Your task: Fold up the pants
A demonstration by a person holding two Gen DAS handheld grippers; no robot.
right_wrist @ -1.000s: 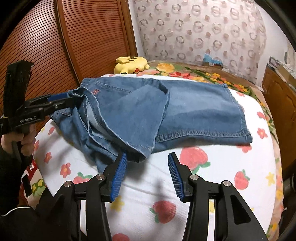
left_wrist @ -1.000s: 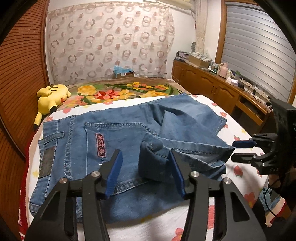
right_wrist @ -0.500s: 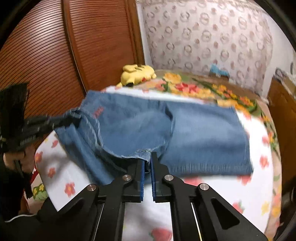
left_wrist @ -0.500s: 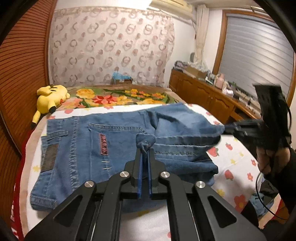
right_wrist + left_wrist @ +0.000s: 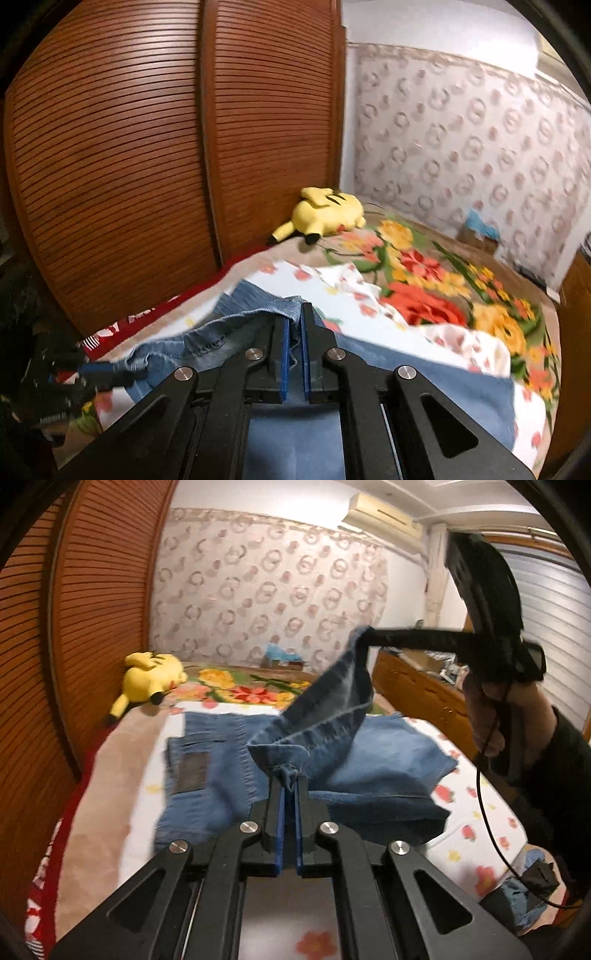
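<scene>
Blue denim pants (image 5: pixel 384 753) lie folded on the bed, waistband with a dark patch at the left. My left gripper (image 5: pixel 290 784) is shut on a bunched hem corner of the pant leg. My right gripper (image 5: pixel 293 319) is shut on the other hem corner; in the left wrist view it (image 5: pixel 364 635) holds that corner high above the bed, so the leg end (image 5: pixel 332 701) hangs stretched between both grippers. In the right wrist view the pants (image 5: pixel 229 332) run down to my left gripper (image 5: pixel 92 369) at the lower left.
A yellow plush toy (image 5: pixel 151 675) lies at the far left of the bed by the slatted wooden wardrobe (image 5: pixel 147 147). A flowered blanket (image 5: pixel 443 288) covers the bed's far end. A wooden dresser (image 5: pixel 417 690) stands at the right.
Both grippers closed on the hem corners, then lifted. The right gripper has risen high, pulling the leg end up off the folded pants and toward the waistband side.
</scene>
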